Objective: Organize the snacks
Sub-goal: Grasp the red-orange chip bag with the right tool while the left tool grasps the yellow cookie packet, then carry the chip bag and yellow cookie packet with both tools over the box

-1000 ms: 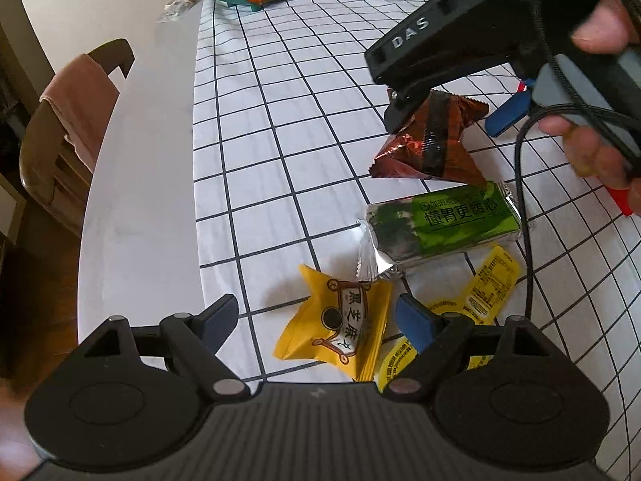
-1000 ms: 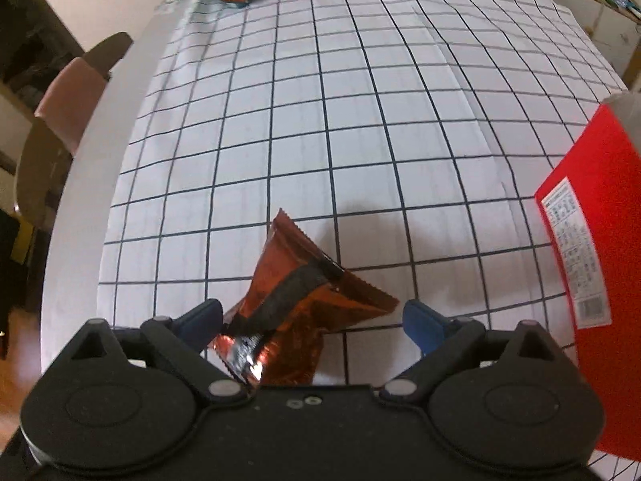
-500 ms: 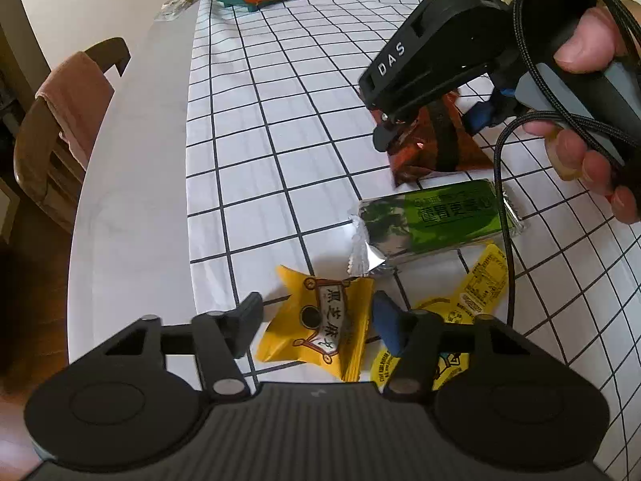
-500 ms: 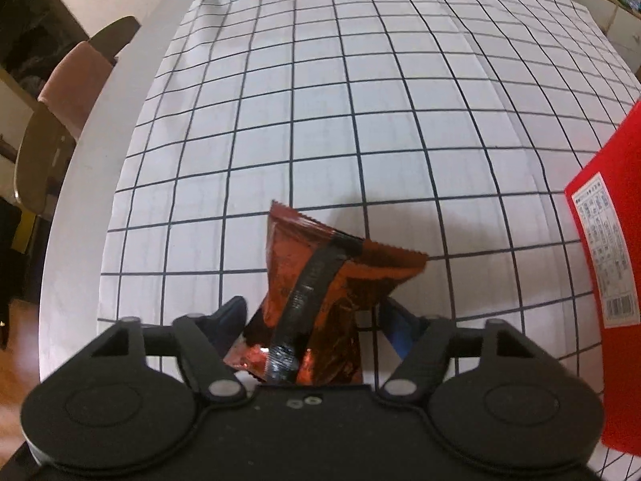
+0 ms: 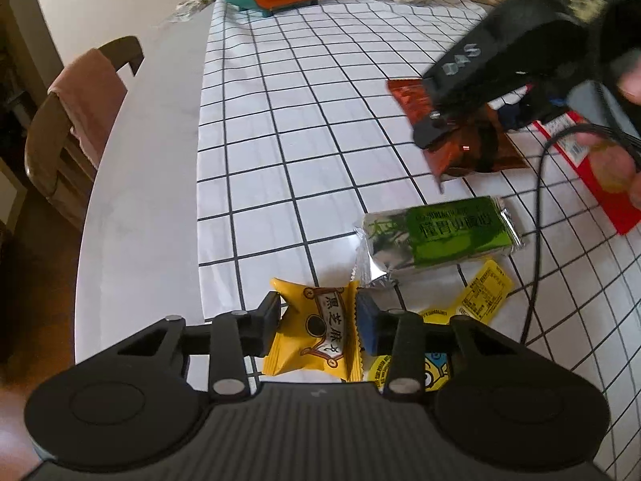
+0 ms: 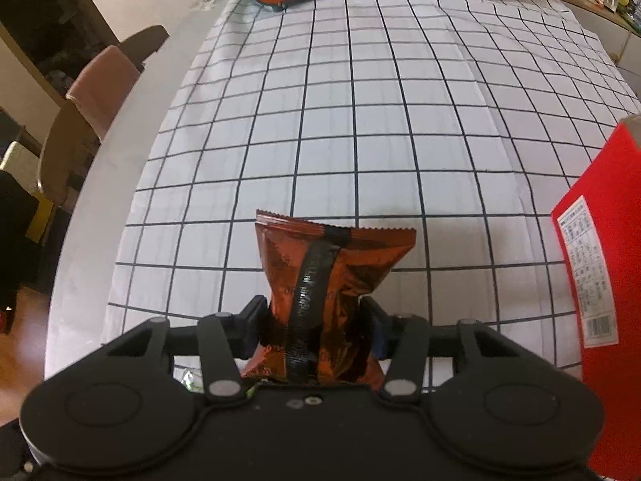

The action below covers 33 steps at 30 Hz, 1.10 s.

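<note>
You are closing your left gripper on a yellow snack packet and your right gripper on a crinkly orange packet, either liable to slip if pinched too lightly.

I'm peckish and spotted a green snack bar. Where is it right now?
In the left wrist view the green bar lies flat on the checked cloth, right of centre, between the brown packet beyond it and the yellow packets nearer the camera.
</note>
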Each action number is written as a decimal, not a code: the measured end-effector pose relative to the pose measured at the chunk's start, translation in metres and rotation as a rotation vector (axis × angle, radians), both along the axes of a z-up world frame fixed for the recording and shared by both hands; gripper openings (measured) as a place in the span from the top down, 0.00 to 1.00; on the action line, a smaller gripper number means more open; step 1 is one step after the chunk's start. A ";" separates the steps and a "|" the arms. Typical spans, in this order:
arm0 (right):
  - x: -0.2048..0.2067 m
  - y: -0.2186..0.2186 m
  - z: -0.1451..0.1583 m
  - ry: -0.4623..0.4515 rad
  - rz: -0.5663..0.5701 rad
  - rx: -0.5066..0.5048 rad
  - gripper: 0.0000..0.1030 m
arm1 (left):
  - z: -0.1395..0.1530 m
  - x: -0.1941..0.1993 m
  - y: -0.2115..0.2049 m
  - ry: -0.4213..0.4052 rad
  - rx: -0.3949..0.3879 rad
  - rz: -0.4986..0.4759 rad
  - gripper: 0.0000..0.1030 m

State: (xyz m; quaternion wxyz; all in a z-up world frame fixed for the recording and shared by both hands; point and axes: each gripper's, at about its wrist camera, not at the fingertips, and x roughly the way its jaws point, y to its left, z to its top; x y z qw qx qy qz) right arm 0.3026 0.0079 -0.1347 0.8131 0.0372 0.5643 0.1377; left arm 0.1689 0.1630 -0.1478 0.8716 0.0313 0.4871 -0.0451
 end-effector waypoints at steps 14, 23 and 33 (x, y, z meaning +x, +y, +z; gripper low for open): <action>-0.040 -0.040 0.044 -0.083 0.104 0.020 0.52 | 0.026 -0.010 0.005 -0.021 0.006 0.065 0.64; -0.068 -0.072 0.069 -0.106 0.138 0.025 0.52 | 0.053 -0.022 -0.019 -0.044 -0.004 0.064 0.64; -0.091 -0.130 0.098 -0.138 0.143 0.053 0.52 | 0.095 -0.023 -0.070 -0.083 -0.026 0.036 0.63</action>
